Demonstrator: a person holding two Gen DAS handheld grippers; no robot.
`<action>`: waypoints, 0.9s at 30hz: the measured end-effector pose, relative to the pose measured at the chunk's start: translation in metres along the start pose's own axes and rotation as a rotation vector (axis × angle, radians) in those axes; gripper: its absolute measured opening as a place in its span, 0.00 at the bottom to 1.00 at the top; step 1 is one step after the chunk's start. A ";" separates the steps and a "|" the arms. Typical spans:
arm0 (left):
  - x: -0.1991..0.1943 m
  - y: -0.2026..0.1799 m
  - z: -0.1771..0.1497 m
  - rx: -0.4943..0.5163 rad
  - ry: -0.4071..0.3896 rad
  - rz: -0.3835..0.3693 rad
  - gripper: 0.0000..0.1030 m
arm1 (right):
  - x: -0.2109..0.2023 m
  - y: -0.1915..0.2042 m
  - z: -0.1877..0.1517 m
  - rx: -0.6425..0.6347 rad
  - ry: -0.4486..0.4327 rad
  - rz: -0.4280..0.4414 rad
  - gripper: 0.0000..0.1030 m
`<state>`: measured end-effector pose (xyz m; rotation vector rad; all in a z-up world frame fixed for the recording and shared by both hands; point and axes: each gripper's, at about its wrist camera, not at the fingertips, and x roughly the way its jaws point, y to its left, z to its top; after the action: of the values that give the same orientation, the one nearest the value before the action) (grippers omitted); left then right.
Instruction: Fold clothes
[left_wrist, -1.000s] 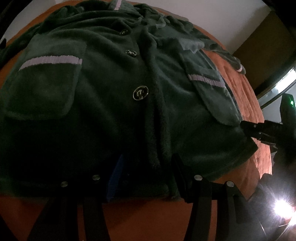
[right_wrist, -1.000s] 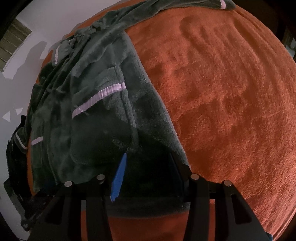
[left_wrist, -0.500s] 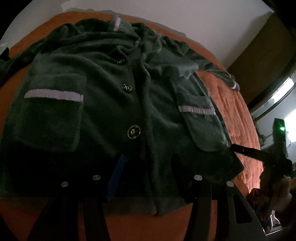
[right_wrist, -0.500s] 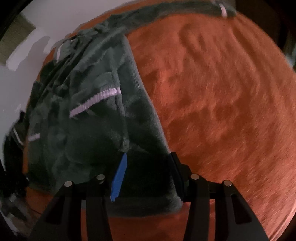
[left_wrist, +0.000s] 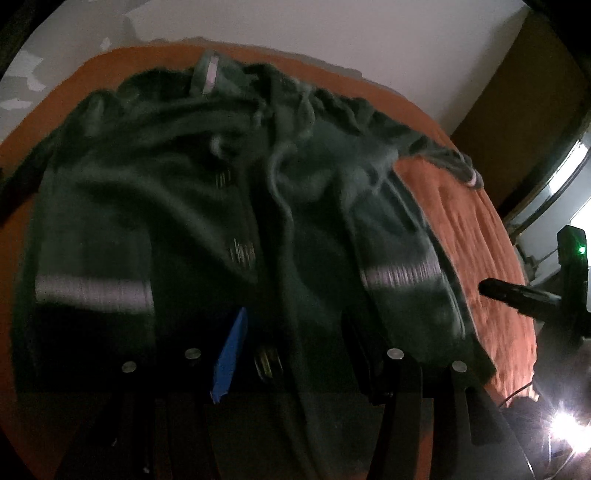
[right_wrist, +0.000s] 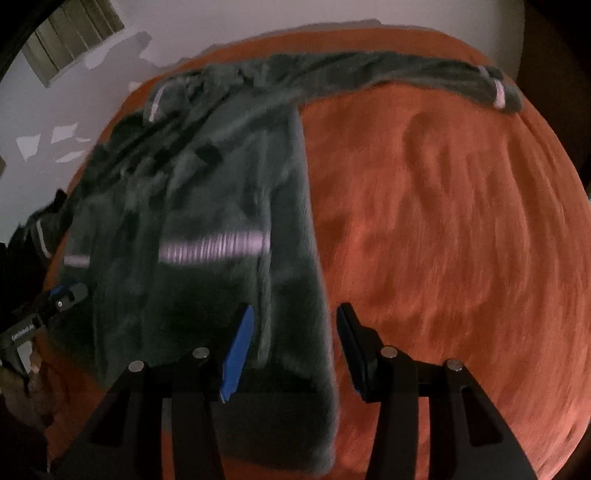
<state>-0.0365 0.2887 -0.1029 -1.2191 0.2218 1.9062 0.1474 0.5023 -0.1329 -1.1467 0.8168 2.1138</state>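
Jaws of both grippers stand part-open over the green robe (left_wrist: 207, 206); only the right view shows its sleeve cuff (right_wrist: 498, 90).

Left gripper (left_wrist: 295, 354) angled steeply down, jaws partly apart with dark fabric between them. Right gripper (right_wrist: 293, 350) likewise pitched down, half open over fabric; grip impossible to confirm.

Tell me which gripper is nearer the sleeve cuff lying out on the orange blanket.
Right. The right gripper is at the jacket's hem corner on the sleeve cuff's side; the left gripper is at the hem's middle, farther off.
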 end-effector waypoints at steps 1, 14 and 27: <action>0.005 0.001 0.015 0.016 -0.002 0.018 0.53 | -0.001 -0.003 0.011 -0.003 -0.014 0.006 0.44; 0.140 -0.011 0.160 0.088 0.173 0.092 0.53 | 0.117 -0.015 0.165 0.009 0.084 0.124 0.44; 0.148 0.030 0.207 -0.187 0.024 0.044 0.11 | 0.146 0.004 0.166 -0.031 0.069 0.136 0.44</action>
<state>-0.2218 0.4642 -0.1262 -1.3709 0.0848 1.9857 -0.0053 0.6534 -0.1855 -1.2177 0.9197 2.2145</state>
